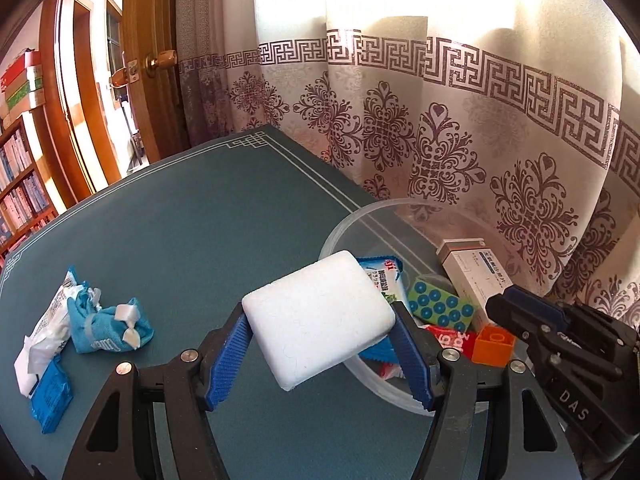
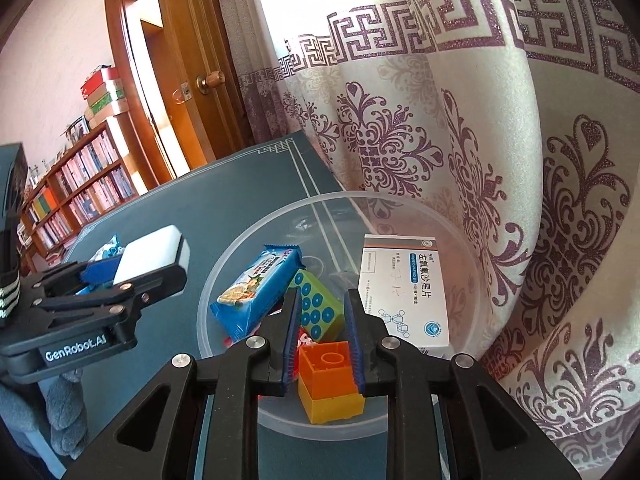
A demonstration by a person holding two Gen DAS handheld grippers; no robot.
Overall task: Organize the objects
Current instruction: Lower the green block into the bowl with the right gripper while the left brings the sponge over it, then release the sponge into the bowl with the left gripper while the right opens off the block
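My left tongs grip the foam just beside the bowl, ready to drop it in. My right tongs straddle the orange brick inside the bowl; I cannot tell whether they pinch it.

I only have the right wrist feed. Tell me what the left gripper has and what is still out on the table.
Observer: The left gripper is shut on a white foam block, pinched by both blue pads beside the clear tub.
Operator: Report what is left outside the tub.
Observer: A teal cloth pouch with white ribbon lies at the table's left, touching a crumpled white wrapper.
Operator: List anything else there.
Observer: A small blue packet lies just in front of that wrapper, nearer the camera.
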